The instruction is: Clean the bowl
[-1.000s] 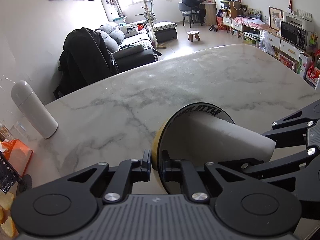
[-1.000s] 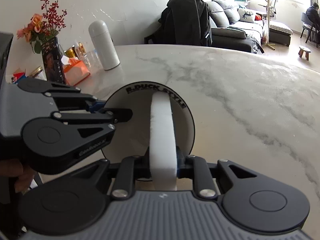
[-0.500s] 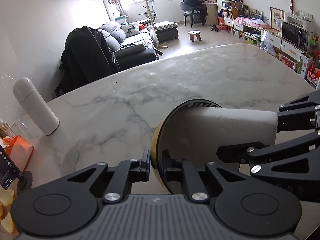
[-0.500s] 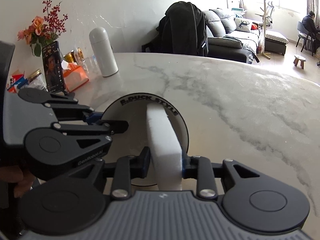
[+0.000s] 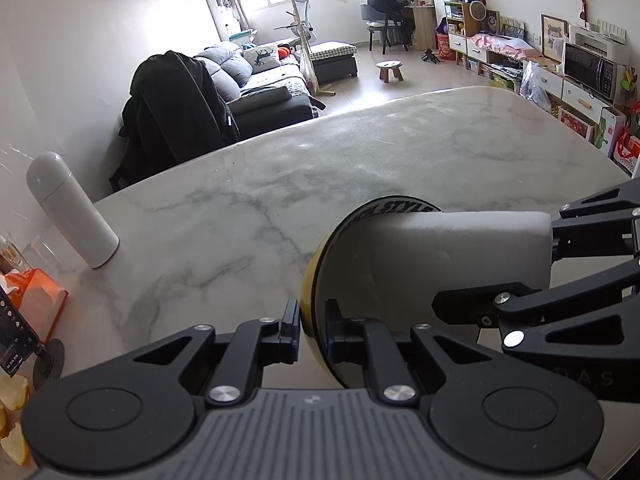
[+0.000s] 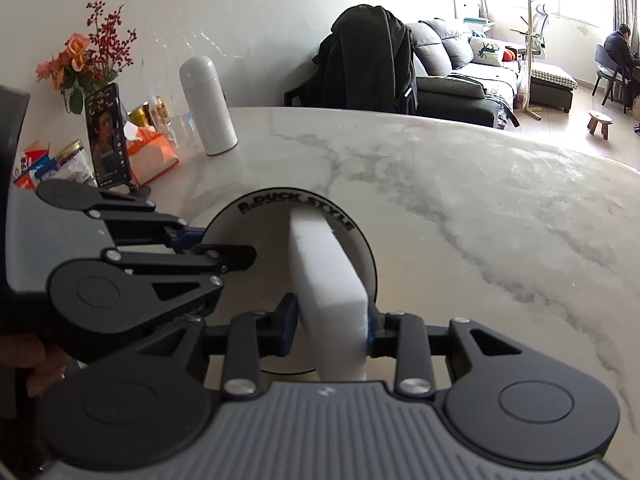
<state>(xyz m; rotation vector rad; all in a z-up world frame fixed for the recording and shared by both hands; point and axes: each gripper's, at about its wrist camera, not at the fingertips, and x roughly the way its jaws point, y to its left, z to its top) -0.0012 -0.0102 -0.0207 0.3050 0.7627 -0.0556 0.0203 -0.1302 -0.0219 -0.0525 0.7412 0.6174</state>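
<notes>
Flanking the tilted bowl (image 6: 256, 236), a white flask (image 6: 208, 112) stands well apart.

This is a lived-in home, an open living and dining room. A marble table (image 5: 360, 152) stands near a grey sofa (image 5: 256, 84), with a microwave (image 5: 592, 66) on low cabinets. A vase of flowers (image 6: 86, 60) and a tissue pack (image 6: 150, 156) sit by the wall.

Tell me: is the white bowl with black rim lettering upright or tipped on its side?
Tipped. The white bowl faces sideways, its rim pinched by the left gripper, while the right gripper pushes a white sponge block inside.
</notes>
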